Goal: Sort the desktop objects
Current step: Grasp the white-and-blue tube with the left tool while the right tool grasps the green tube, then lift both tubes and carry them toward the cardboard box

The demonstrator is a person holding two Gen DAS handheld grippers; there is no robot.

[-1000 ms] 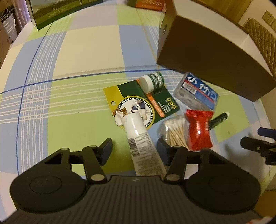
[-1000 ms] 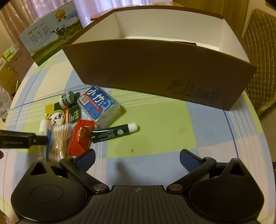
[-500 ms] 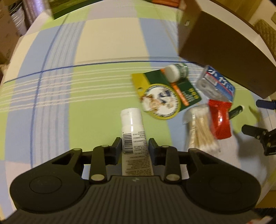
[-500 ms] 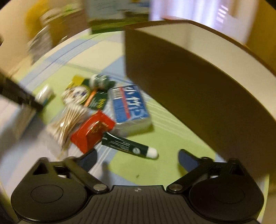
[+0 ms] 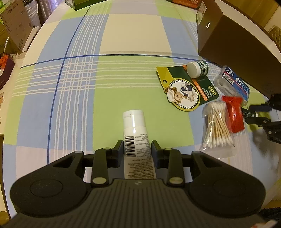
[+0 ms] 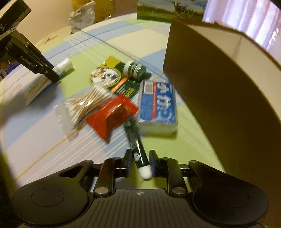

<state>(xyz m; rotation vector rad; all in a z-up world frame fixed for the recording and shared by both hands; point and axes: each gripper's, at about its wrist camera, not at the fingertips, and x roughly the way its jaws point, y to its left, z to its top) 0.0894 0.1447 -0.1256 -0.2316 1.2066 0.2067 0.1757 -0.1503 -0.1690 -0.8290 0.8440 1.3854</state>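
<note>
The left tongs [image 5: 136, 149] are narrowed onto a white tube [image 5: 136, 138], both pads against its sides; the tube lies on the table [image 5: 70, 108] with its cap pointing away from the camera, apart from the other items. The right tongs [image 6: 139, 162] have just closed and clamp a dark green stick [image 6: 136, 142] near its white cap, which sits between the pads. The stick's far end lies beside a red packet [image 6: 112, 117] and touches a blue-labelled clear box [image 6: 157, 107]. Left of the packet lies a bag of cotton swabs [image 6: 84, 105]. Beyond these, a green-and-yellow card [image 6: 112, 77] lies flat with a small green jar [image 6: 134, 69] resting on it. A brown box [image 6: 219, 84] with a white interior stands just beyond the clear box, at right. A printed carton [image 6: 168, 8] stands at the far table edge.
</note>
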